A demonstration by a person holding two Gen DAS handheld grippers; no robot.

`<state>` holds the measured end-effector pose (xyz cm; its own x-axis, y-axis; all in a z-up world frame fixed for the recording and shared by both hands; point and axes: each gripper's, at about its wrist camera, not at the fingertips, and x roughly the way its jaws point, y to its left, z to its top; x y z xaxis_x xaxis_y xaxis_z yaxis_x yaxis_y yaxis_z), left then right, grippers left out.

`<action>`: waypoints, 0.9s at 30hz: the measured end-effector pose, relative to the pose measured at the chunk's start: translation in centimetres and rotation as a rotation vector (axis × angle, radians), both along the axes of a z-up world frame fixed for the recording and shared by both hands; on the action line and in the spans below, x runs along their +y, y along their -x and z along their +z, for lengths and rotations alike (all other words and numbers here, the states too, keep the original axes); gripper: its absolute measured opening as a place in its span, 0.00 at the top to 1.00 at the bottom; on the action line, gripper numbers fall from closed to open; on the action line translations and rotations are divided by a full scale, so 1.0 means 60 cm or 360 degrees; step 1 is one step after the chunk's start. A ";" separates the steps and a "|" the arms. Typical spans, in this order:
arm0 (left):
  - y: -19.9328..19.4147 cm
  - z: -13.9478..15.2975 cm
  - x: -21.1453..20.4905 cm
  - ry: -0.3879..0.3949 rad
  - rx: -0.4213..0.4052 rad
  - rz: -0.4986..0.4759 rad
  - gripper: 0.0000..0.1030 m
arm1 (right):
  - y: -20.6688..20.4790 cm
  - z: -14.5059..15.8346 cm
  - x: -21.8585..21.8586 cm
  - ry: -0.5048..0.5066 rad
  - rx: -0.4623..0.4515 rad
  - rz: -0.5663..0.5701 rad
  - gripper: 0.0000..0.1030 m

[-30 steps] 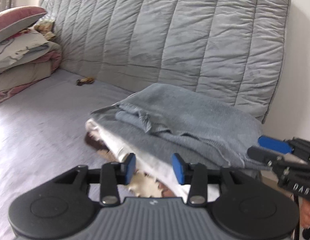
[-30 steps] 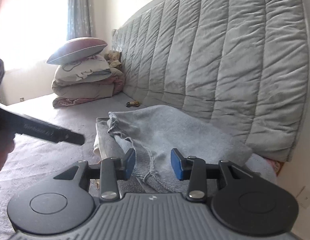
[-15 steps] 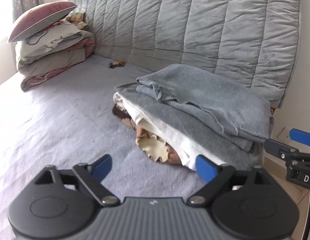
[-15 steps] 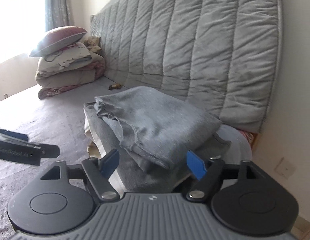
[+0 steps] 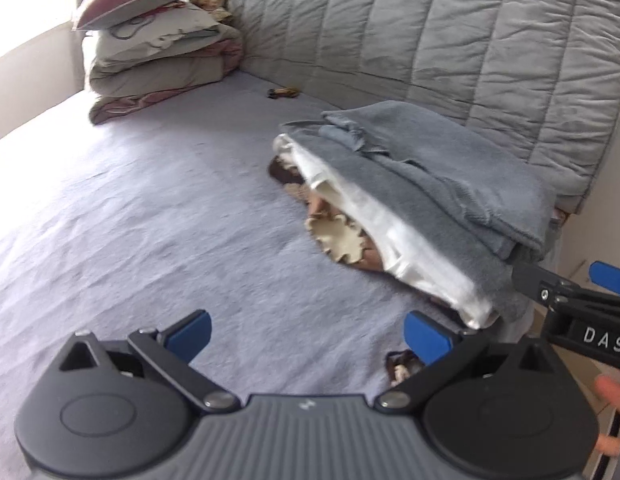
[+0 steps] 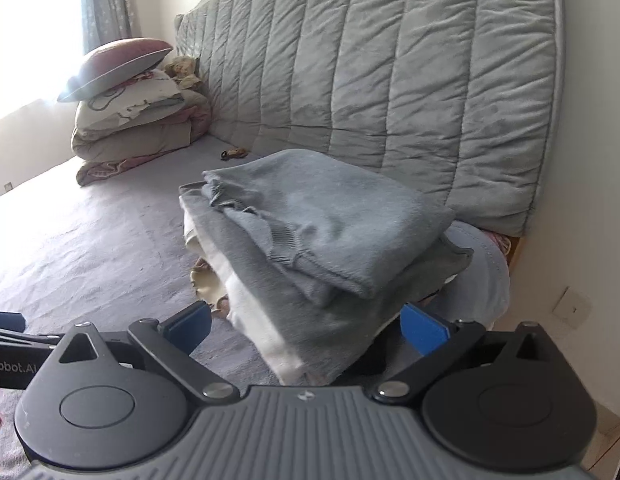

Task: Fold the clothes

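Both grippers are pulling back from the folded grey sweater on the clothes pile; left gripper and right gripper jaws have just been opening wide, holding nothing.

Daylight pours in from a window far up-left of the fingers, blown out to white glare. The bed sheet washes pale toward it. Fisheye bending curves the quilted headboard, corners darken, and the clothes stack shows slight blur.

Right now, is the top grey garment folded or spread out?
Folded: the grey garment lies doubled into a compact bundle atop the stack of clothes, its edges gathered.
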<state>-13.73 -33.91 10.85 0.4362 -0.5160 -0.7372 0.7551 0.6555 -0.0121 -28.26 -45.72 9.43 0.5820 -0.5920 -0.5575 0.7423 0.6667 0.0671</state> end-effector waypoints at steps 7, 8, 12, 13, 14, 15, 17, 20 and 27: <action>-0.007 -0.002 0.045 -0.0004 0.0002 0.0097 0.00 | -0.015 0.009 0.039 -0.0015 -0.0025 0.0051 0.00; -0.008 -0.003 0.054 -0.0001 0.0003 0.0115 0.00 | -0.019 0.010 0.046 -0.0016 -0.0026 0.0062 0.00; -0.018 -0.006 0.091 -0.0004 -0.0005 0.0186 0.00 | -0.036 0.016 0.078 -0.0024 -0.0040 0.0135 0.00; -0.022 -0.007 0.101 -0.0003 -0.0006 0.0208 0.00 | -0.042 0.018 0.087 -0.0023 -0.0041 0.0154 0.00; -0.026 -0.007 0.110 -0.0001 -0.0004 0.0230 0.00 | -0.048 0.019 0.096 -0.0021 -0.0043 0.0174 0.00; -0.031 -0.008 0.120 0.0001 -0.0003 0.0254 0.00 | -0.053 0.020 0.105 -0.0020 -0.0045 0.0194 0.00; -0.038 -0.009 0.141 0.0006 -0.0009 0.0300 0.00 | -0.068 0.020 0.123 -0.0026 -0.0045 0.0235 0.00; -0.048 -0.010 0.176 0.0012 -0.0022 0.0361 0.00 | -0.093 0.018 0.150 -0.0030 -0.0036 0.0311 0.00; -0.086 -0.024 0.272 -0.0012 -0.0030 0.0564 0.00 | -0.163 0.003 0.218 -0.0082 -0.0012 0.0491 0.00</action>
